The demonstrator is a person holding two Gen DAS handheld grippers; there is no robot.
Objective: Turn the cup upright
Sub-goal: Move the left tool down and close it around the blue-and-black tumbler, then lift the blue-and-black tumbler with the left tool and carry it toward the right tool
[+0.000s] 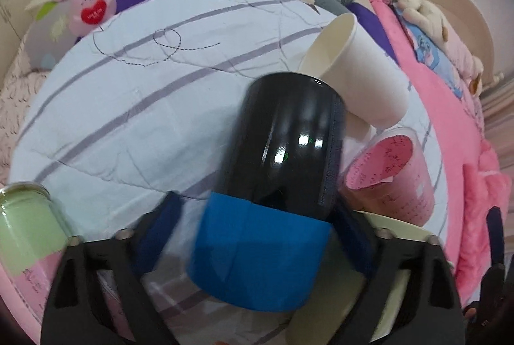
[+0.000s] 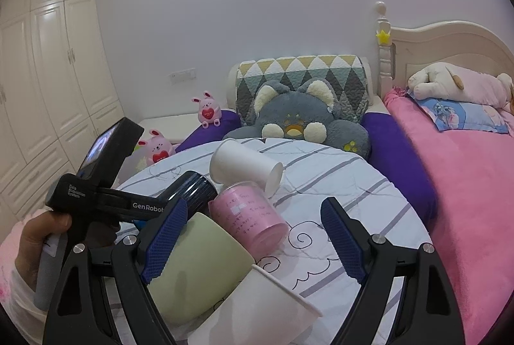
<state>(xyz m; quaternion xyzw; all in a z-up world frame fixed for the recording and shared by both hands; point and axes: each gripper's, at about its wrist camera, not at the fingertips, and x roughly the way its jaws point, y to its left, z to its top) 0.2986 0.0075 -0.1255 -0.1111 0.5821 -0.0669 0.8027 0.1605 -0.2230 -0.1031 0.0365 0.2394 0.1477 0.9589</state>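
Observation:
My left gripper (image 1: 253, 235) is shut on a black cup with a blue band (image 1: 282, 158), held between the blue pads and tilted over the striped round table cloth (image 1: 128, 107). The same cup shows in the right wrist view (image 2: 196, 187) in the left tool. A white paper cup (image 1: 353, 75) lies on its side behind it. A pink clear cup (image 1: 395, 174) lies on its side to the right. My right gripper (image 2: 253, 242) is open and empty, above a pale green cup (image 2: 192, 264) and a second white paper cup (image 2: 257, 309), both lying down.
A green glass jar (image 1: 25, 222) stands at the left edge. Plush toys (image 2: 298, 116) and cushions sit behind the table. A pink bed (image 2: 465, 184) runs along the right. White wardrobes (image 2: 48, 71) stand at the left.

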